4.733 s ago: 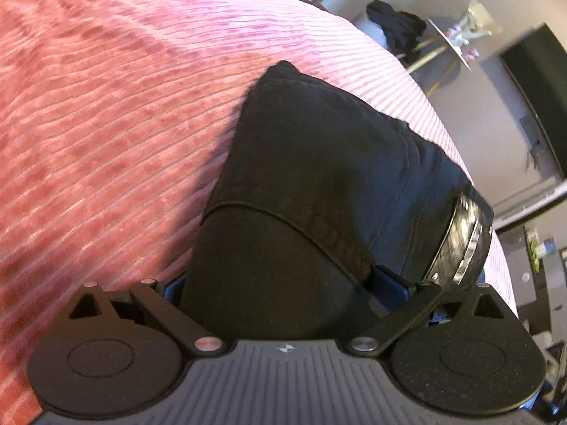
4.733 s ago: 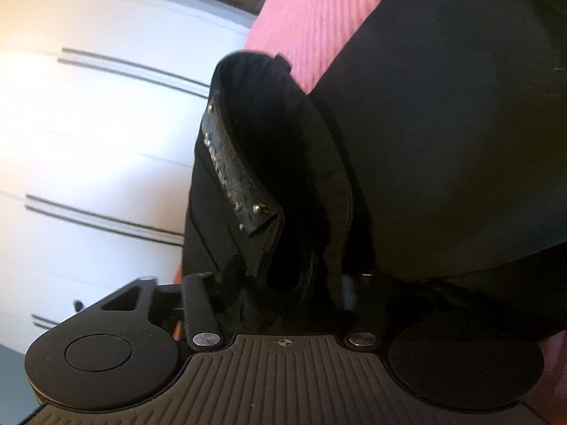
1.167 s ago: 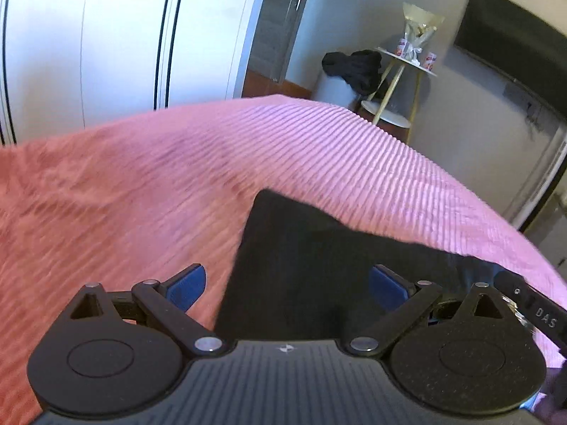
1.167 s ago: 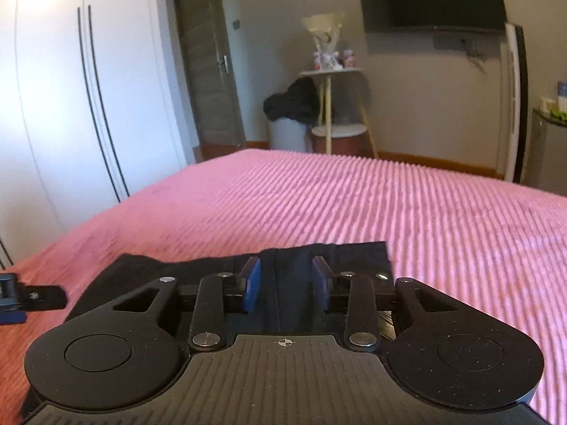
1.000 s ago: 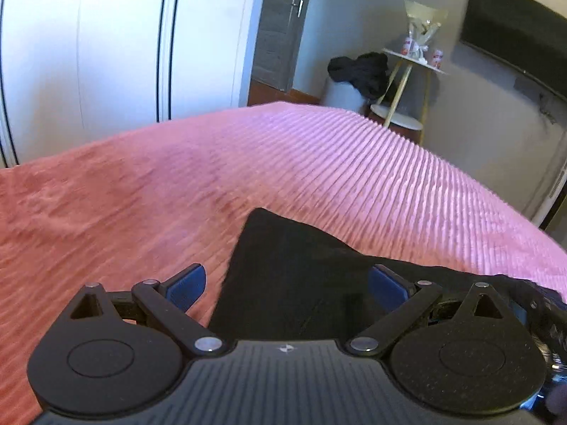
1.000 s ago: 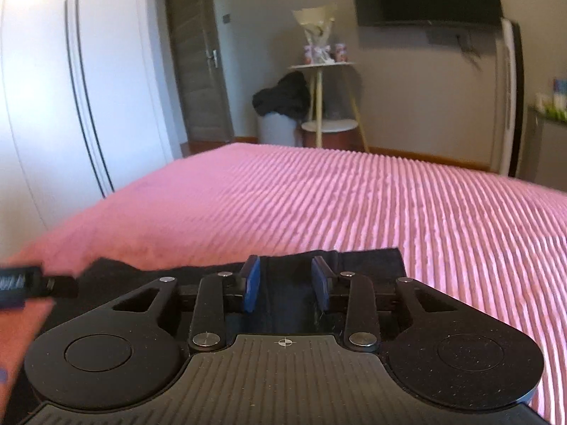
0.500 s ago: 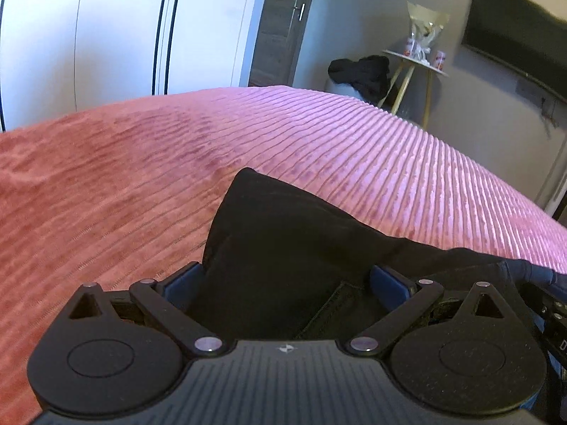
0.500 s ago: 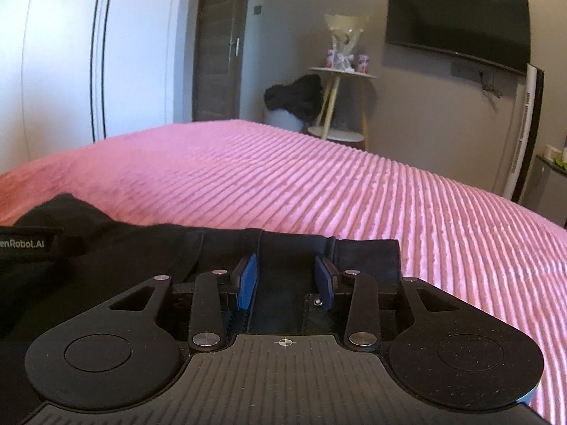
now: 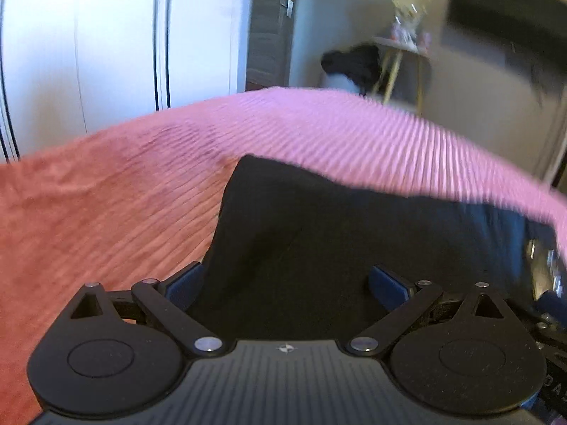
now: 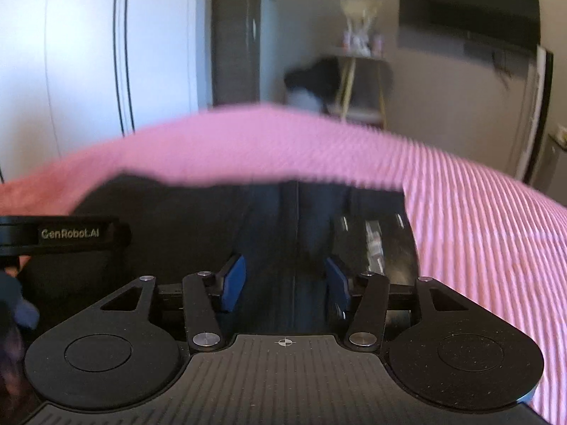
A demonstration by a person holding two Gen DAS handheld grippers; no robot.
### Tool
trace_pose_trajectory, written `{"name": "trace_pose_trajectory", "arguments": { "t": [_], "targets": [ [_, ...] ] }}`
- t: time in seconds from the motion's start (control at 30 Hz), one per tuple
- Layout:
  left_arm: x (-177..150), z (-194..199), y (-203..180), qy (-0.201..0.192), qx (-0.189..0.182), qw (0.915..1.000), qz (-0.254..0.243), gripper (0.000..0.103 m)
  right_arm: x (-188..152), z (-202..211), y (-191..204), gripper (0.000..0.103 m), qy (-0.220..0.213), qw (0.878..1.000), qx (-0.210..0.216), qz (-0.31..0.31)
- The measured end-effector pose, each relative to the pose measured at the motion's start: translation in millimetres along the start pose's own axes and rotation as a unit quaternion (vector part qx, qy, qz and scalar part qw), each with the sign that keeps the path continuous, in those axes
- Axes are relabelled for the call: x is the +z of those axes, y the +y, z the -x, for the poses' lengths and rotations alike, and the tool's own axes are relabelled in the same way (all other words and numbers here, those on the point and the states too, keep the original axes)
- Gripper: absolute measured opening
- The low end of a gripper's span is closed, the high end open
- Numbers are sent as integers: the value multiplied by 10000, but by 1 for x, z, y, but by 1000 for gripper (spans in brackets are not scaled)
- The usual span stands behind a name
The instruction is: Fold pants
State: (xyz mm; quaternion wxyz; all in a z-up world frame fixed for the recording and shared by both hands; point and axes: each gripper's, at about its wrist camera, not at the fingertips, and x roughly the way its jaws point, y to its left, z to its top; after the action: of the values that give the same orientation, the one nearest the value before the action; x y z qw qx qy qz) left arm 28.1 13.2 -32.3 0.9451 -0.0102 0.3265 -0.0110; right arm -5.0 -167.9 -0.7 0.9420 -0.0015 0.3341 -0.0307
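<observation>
My left tool [image 9: 286,281] has its jaws spread wide, and the black pants [image 9: 319,233] fill the gap between the blue pads [image 9: 182,285] without either pad pressing the cloth. The fabric bulges up right in front of the tool and runs away from it to a folded corner ahead and a little to the left. Off to the right of this tool, at the edge of the view, I can make out something shiny on the pants, too blurred to name.

My right tool [image 10: 285,285] has just been opening; its jaws now stand apart with the pants [image 10: 198,226] lying between them, the pads [image 10: 234,283] clear of the cloth. A centre seam runs straight ahead from the gap. Just ahead and to the right of it lies the belt [image 10: 374,244], with small glints on it. To the left of this tool, close by, part of the left tool [image 10: 67,234] shows, with lettering on it, hanging over the pants.

Beyond the pants the pink ribbed bed [image 10: 478,212] spreads out on every side of both tools. Past the far edge of the bed, ahead and left, stands a white wardrobe [image 10: 88,63]; straight ahead a dark door [image 10: 235,35]; ahead and right a small side table [image 10: 358,81] with dark clothes [image 10: 315,74] heaped beside it, and a screen [image 10: 467,10] on the wall above.
</observation>
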Motion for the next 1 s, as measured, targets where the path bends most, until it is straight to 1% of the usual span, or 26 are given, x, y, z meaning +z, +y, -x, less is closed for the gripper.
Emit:
{"name": "trace_pose_trajectory", "arguments": {
  "t": [0.07,0.17,0.23,0.27,0.37,0.4,0.43,0.47,0.5,0.53,0.6,0.63,0.67,0.7,0.73,0.77,0.8,0.83,0.87,0.9,0.93,0.97,1.0],
  "targets": [
    [-6,2,-1,-47,2,10000,-27,99,-5,0,4,59,108,9994,-118,313],
    [-10,-3,-9,11,118,9994,-336,99,-2,-4,9,59,288,9983,-168,488],
    [-10,-1,-9,33,98,9990,-427,99,-1,-2,9,60,330,9980,-115,524],
    [-9,0,-7,92,56,9990,-428,99,0,1,5,60,369,9983,-4,441],
    [-5,9,2,359,-137,9987,-346,99,5,14,-17,67,525,9972,520,-143],
    [-2,12,8,404,-225,9985,-291,99,8,23,-29,69,453,9956,682,-465],
    [0,18,16,402,-282,9987,-130,99,10,30,-40,71,333,9937,714,-798],
    [2,23,26,385,-279,9988,123,99,12,37,-53,77,185,9907,680,-1162],
    [5,26,39,372,-233,9980,447,99,13,41,-69,81,83,9865,611,-1518],
    [9,25,56,399,-173,9954,852,99,13,42,-86,81,79,9812,526,-1855],
    [12,18,83,601,-242,9866,1495,99,9,34,-114,81,367,9716,401,-2301],
    [13,11,96,780,-292,9806,1774,99,4,26,-129,81,614,9639,392,-2562],
    [13,4,105,958,-352,9756,1946,99,-1,20,-141,81,806,9554,476,-2802],
    [13,-5,112,1176,-499,9706,2040,99,-7,12,-153,82,1018,9419,675,-3128],
    [12,-12,115,1380,-673,9659,2084,99,-13,3,-163,82,1222,9257,966,-3447],
    [11,-19,117,1555,-853,9609,2125,99,-17,-3,-168,83,1289,9152,1170,-3636],
    [12,-23,117,1623,-946,9595,2100,99,-17,-8,-172,86,1271,9090,1372,-3725],
    [14,-26,116,1609,-997,9616,1988,99,-16,-12,-174,90,1288,9057,1517,-3743],
    [14,-28,115,1607,-1058,9625,1915,99,-15,-16,-176,98,1303,9022,1686,-3751],
    [16,-31,115,1608,-1141,9619,1895,99,-14,-21,-178,97,1278,8985,1876,-3758],
    [16,-34,116,1606,-1272,9600,1909,99,-14,-27,-179,96,1311,8902,2141,-3801],
    [16,-36,117,1601,-1375,9583,1929,99,-14,-33,-179,93,1355,8828,2320,-3854],
    [16,-38,118,1587,-1491,9562,1955,99,-15,-41,-179,87,1410,8751,2480,-3910]
  ]
}}
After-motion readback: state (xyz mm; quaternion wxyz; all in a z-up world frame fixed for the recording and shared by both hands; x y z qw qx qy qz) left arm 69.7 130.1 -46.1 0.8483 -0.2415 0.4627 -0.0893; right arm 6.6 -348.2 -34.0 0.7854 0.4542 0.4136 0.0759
